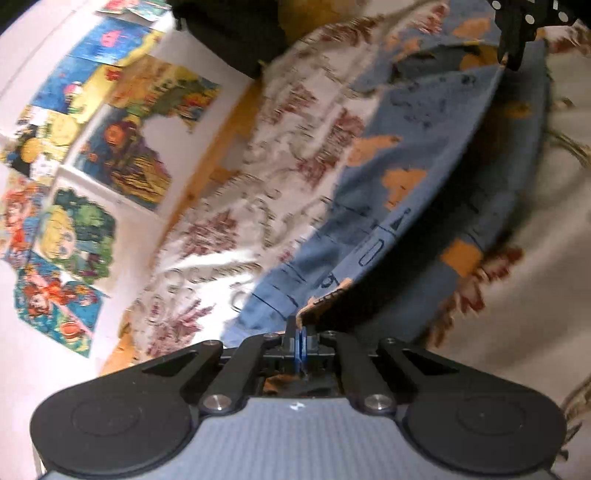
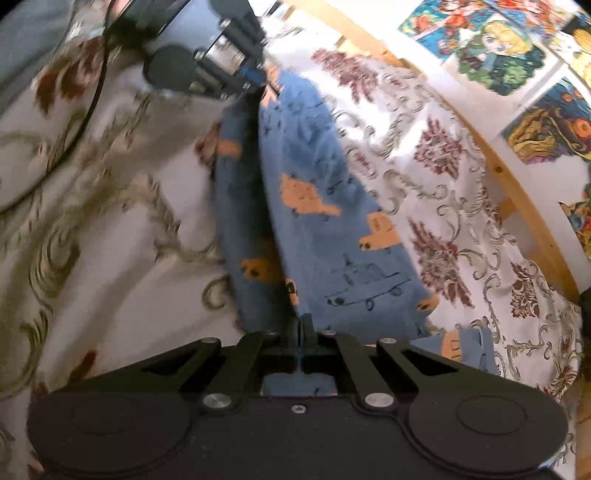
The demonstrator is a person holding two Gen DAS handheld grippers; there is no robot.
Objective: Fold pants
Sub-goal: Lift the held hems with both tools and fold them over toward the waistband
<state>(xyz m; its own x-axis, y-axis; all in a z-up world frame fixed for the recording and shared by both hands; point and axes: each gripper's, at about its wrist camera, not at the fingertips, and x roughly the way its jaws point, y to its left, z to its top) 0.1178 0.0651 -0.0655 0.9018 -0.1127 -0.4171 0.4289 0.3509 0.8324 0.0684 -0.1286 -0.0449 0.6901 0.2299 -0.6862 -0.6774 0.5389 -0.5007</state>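
Note:
Blue pants [image 1: 417,155] printed with orange shapes and drawn planes hang stretched between both grippers above a flowered bedspread [image 1: 280,155]. My left gripper [image 1: 301,330] is shut on one edge of the fabric. The right gripper [image 1: 511,55] shows at the top right of the left wrist view, pinching the far end. In the right wrist view the pants [image 2: 325,229] run from my right gripper [image 2: 303,325], shut on the cloth, up to the left gripper [image 2: 258,83] at the top. A lower layer of cloth sags beneath the lifted edge.
The flowered bedspread [image 2: 110,221] covers the bed. A wooden bed rail [image 2: 517,192] borders a white wall with colourful cartoon pictures [image 1: 85,155]. A dark object [image 1: 229,33] lies at the bed's far end. A black cable [image 2: 88,107] trails over the bedspread.

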